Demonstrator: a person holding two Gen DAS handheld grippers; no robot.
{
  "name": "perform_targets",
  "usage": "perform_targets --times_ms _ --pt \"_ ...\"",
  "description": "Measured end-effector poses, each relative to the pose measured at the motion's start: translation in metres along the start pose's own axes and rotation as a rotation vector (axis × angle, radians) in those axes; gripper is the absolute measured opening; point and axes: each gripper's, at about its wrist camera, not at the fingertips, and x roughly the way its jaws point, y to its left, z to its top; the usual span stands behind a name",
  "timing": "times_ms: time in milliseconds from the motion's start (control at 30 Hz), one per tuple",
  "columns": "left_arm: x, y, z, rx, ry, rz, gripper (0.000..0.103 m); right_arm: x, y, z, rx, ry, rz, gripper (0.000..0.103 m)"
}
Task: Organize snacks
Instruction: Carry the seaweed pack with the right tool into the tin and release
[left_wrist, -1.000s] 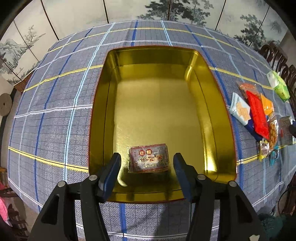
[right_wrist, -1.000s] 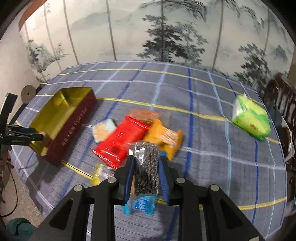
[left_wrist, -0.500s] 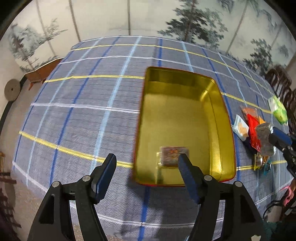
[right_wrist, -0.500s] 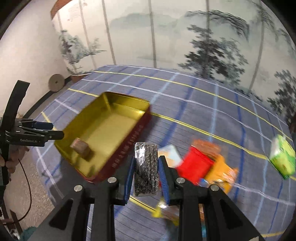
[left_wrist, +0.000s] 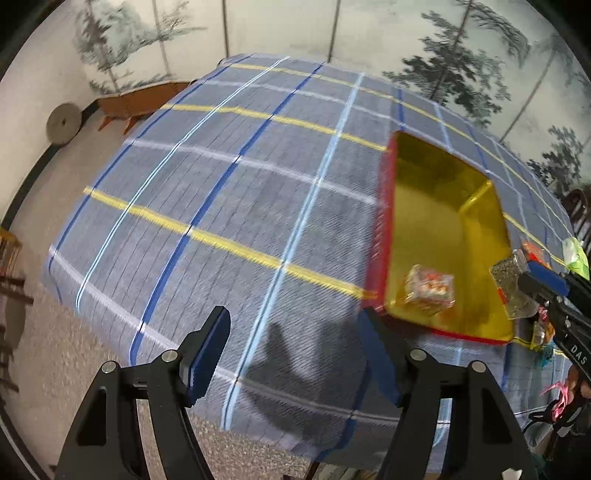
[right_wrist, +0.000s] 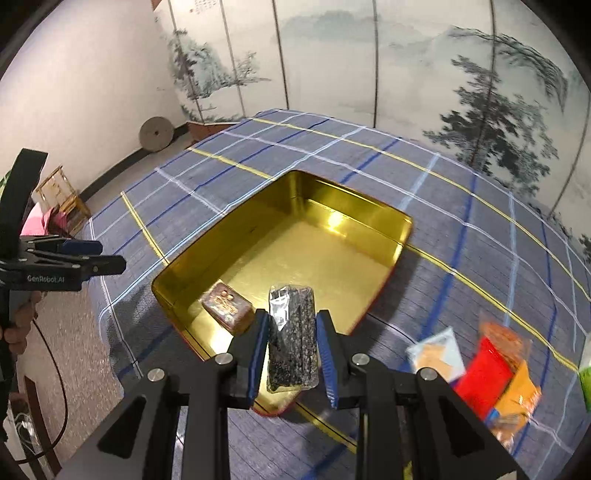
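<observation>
Fingers (right_wrist: 256, 350) of the right gripper (right_wrist: 291, 350) clamp a dark seeded bar (right_wrist: 293, 343) over the near corner of the tin (right_wrist: 295, 206), apparently ready for a drop beside the 1 brown pack (right_wrist: 227, 306) already inside. Tablecloth (left_wrist: 221, 206) carries the tin; 4 or so loose packets (right_wrist: 484, 369) wait beside it. Left gripper (left_wrist: 291, 347) has just been opening, with nothing between its jaws, clear of the tin. Readable writing: "GenRobot.AI" on the left gripper, "DAS" on the right.

Black gripper (right_wrist: 291, 349) frames, blue pads (right_wrist: 258, 350), silver screws.
</observation>
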Motion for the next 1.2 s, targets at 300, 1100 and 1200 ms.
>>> perform_targets --times_ms 300,1100,1200 --pt "0.01 0.012 -0.014 -0.043 0.038 -0.002 0.068 0.03 0.009 -0.001 -0.019 0.051 0.0 0.027" --pt "0.015 -0.016 -0.028 -0.014 0.065 -0.045 0.068 0.04 0.007 -0.004 0.021 0.051 0.041 0.035" --pt "0.012 -0.03 -0.024 0.013 0.053 -0.068 0.068 0.023 -0.002 -0.008 0.051 0.025 0.05 0.038"
